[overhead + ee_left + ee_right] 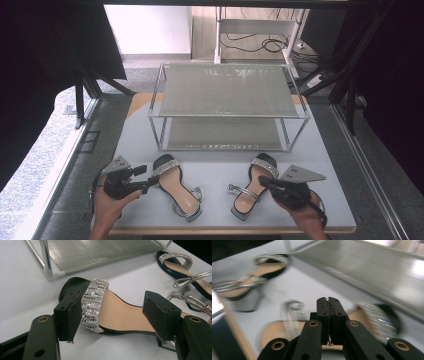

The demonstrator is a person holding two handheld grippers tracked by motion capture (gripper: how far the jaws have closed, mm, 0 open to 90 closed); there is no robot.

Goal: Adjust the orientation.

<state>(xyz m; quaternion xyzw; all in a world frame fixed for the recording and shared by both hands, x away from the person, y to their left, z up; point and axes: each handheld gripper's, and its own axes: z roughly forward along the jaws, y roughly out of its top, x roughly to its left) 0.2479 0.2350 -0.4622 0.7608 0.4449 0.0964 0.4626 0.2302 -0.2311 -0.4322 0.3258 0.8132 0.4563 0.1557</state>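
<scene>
Sandals are both seen lying on the pale grey tabletop (220, 175) in front of the two-tier metal shoe rack (227, 92), whose shelves carry nothing, so the placing is judged hardly begun: neither shoe has been lifted. The left gripper (117, 312) is held wide open around the left black high-heeled sandal with a rhinestone toe strap (117, 315), one jaw just beside the sparkling strap, the other beyond the tan insole near the heel; the pads are not seen pressing. The right gripper (328, 312) is fully closed with nothing between its jaws, and the right black sandal with a matching strap (255, 187) lies directly under and ahead of it. Grasping, lifting and shelving are left for both.
</scene>
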